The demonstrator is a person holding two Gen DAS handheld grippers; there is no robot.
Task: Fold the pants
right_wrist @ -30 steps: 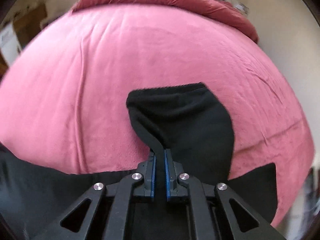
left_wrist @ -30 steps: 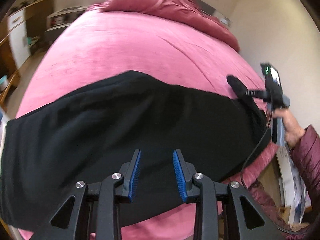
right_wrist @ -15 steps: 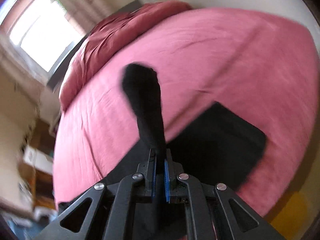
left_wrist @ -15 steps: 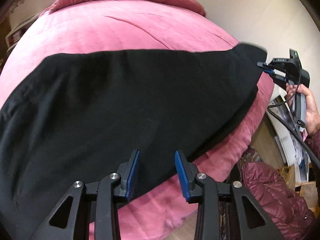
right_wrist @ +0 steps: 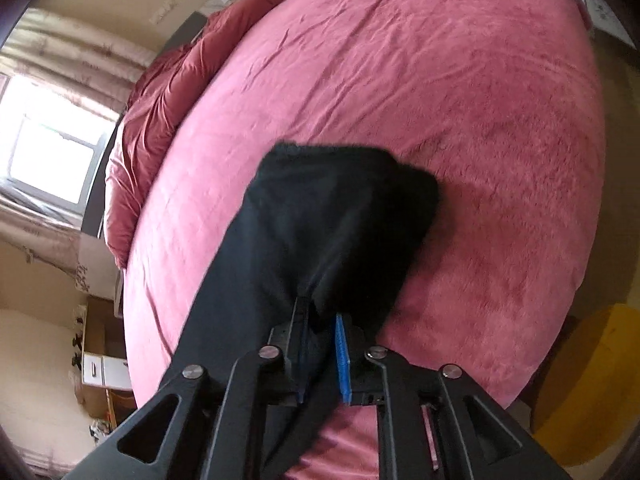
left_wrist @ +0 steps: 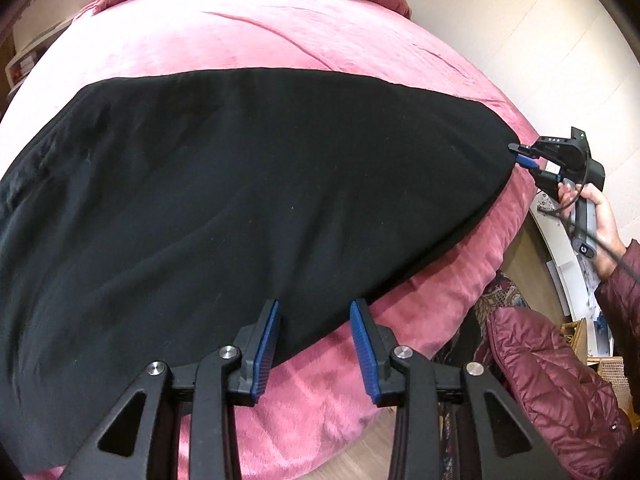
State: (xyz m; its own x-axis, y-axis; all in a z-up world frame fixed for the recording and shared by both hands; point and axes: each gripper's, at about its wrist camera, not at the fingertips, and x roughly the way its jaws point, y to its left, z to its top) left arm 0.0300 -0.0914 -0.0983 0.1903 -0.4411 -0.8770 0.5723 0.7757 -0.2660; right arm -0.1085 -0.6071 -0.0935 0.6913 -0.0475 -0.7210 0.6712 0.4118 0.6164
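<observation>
- Right gripper (right_wrist: 320, 344) has just been opening its jaws, black pants (left_wrist: 240, 200) cloth lying between them.
- Left gripper (left_wrist: 316, 344) hovers open above the pants' near edge.

Black pants (left_wrist: 224, 184) (plain) on pink bedspread (left_wrist: 248, 32).

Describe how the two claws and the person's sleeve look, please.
Both are black plastic with blue ribbed pads and silver round bolts at the joints: the left claw and the right claw. From the left view, the right one has a grey handle, a small green light and a black cable. The sleeve is a dark red quilted jacket.
</observation>
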